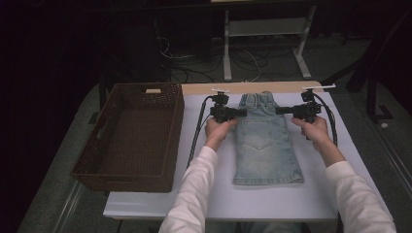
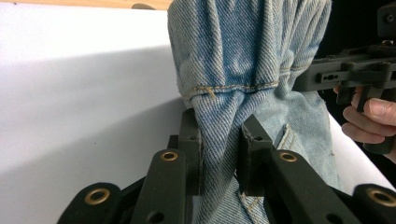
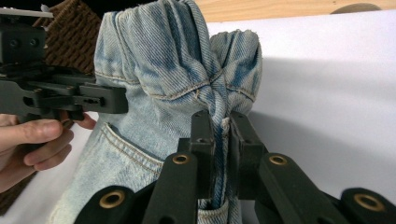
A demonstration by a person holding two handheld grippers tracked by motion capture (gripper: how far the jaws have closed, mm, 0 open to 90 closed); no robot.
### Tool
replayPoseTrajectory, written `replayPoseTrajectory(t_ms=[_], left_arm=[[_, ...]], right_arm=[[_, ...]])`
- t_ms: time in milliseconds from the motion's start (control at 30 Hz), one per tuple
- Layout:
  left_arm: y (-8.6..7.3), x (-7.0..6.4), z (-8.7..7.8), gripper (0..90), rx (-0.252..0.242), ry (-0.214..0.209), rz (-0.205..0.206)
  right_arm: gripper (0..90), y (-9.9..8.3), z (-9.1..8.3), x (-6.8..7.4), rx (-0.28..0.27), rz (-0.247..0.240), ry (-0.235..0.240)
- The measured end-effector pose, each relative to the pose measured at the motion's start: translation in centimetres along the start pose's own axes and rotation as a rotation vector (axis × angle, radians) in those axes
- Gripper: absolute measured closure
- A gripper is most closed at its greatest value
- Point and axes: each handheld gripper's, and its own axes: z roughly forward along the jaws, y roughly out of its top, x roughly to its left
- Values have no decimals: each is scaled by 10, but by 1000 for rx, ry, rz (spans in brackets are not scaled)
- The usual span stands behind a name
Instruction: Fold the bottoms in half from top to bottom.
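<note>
A pair of small light-blue denim shorts (image 1: pixel 265 141) lies flat on the white table (image 1: pixel 145 204), waistband at the far end, a back pocket facing up. My left gripper (image 1: pixel 241 112) is shut on the left side of the waistband; in the left gripper view the denim (image 2: pixel 233 65) bunches up between the jaws (image 2: pixel 219 154). My right gripper (image 1: pixel 280 110) is shut on the right side of the waistband, with the gathered denim (image 3: pixel 163 70) pinched thin between its jaws (image 3: pixel 222 144). The waistband end is lifted and crumpled between the two grippers.
A dark brown wicker basket (image 1: pixel 172 145), empty, stands on the left part of the table. A wooden strip (image 1: pixel 204 88) runs along the far edge. Cables (image 1: pixel 197 131) trail from both grippers. Beyond the table are dark floor, wires and a white table frame (image 1: pixel 262 29).
</note>
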Motion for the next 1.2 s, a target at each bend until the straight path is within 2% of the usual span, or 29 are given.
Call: replayPoseTrajectory(t_ms=[67,233,467,867,1200], left_arm=[[-4,-1,1,744,-1,3,20],[-9,-7,-2,746,-25,-3,141],[-16,-19,-9,752,-62,-26,213],[-33,-35,-24,756,-99,-52,270],[-41,-50,-38,756,-77,-62,333]], right_arm=[[807,-7,0,-2,-16,-6,-2],[809,-20,-4,-5,-58,-11,30],[809,-31,-18,0,-94,-27,72],[809,-39,-35,13,-92,-67,100],[809,-50,-45,24,-105,-83,120]])
